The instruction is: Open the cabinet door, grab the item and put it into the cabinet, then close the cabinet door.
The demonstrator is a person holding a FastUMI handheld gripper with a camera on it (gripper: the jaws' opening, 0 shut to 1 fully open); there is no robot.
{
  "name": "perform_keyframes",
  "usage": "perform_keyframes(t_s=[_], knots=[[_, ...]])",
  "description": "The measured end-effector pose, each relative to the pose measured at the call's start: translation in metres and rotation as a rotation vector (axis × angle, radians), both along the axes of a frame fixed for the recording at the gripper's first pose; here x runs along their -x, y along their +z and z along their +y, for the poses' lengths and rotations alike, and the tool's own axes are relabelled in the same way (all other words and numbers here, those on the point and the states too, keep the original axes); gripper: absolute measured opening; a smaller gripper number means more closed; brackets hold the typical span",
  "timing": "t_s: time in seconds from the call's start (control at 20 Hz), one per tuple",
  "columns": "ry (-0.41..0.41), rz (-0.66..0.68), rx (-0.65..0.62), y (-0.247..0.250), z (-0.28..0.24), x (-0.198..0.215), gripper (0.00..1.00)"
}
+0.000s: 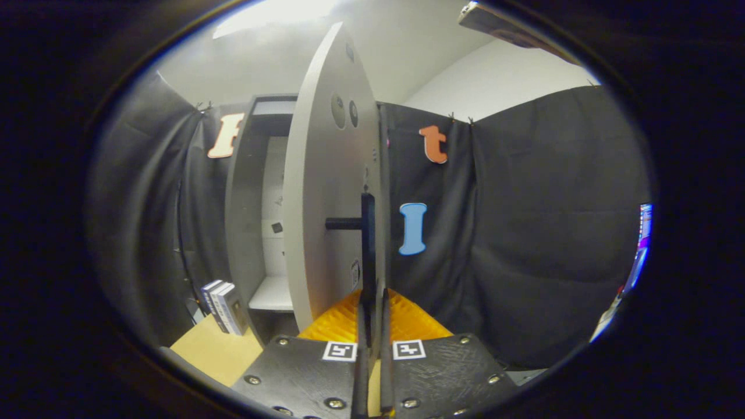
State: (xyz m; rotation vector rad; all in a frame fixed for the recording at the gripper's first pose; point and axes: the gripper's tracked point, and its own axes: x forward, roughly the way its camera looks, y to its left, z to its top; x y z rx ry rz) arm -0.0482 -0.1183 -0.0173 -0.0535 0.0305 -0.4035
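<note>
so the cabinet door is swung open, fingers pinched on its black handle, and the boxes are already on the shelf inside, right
Not quite. The gripper view shows the boxes outside the cabinet, standing on the tan surface beside it. The rest holds: the door is open, with the fingers closed on its handle.

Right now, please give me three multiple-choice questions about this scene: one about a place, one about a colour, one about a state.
1. Where is the small box?
A. on the cabinet shelf
B. on the tabletop left of the cabinet
C. between the fingers

2. What colour is the door handle?
A. black
B. white
C. orange

3. The cabinet door is
A. shut
B. removed
C. open

Answers: 1 B, it stands outside the cabinet; 2 A, a dark bar; 3 C, the shelf shows past the swung door, with the gripper closed around the handle.
</note>
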Motion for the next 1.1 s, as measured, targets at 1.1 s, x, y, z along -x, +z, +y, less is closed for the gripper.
perform_keyframes(t_s=[1.1], knots=[[-0.016,0.034,0.035,-0.02,0.001,0.002,0.08]])
